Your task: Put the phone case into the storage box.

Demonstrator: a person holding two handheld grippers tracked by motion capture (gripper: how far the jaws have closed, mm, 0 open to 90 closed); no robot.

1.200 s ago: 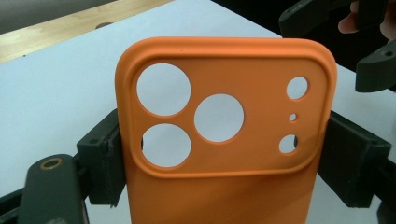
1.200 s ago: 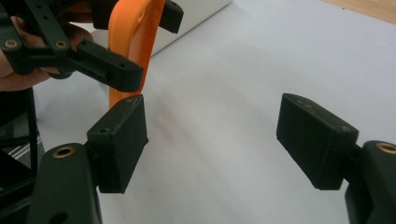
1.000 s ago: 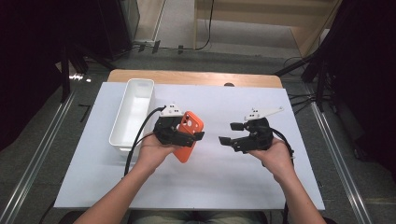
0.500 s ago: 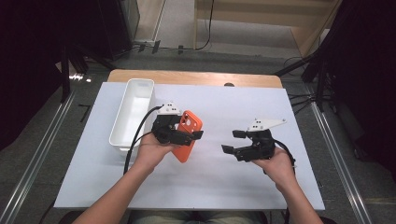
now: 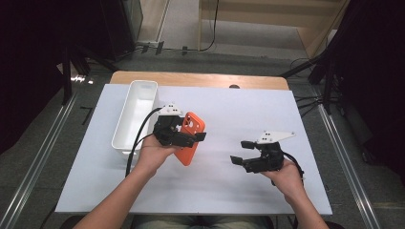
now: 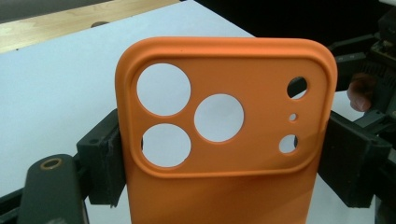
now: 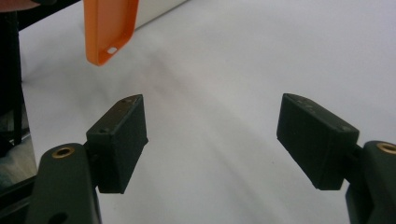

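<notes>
Left gripper [image 5: 188, 136] holds an orange phone case [image 5: 189, 143], jaws clamped on its two long edges just below the camera cut-out. Case is lifted off the white tabletop [image 5: 229, 114], left of centre, just right of the white bin [image 5: 125, 134].

Right gripper [image 5: 242, 152] hovers near-right, well apart from the case, jaws wide apart with nothing between them.

Step in hand, as judged: case is picked up and carried by one gripper alone. Next move likely calls for a short swing left and a release over the bin, or a handover; cannot tell which.

Materials: case looks like matte, soft silicone, rounded corners, raised lip round a plate with three large round holes and three small ones. Bin: long, narrow, smooth plastic, rounded rim. Jaw pads: black, blocky, flat-faced.
</notes>
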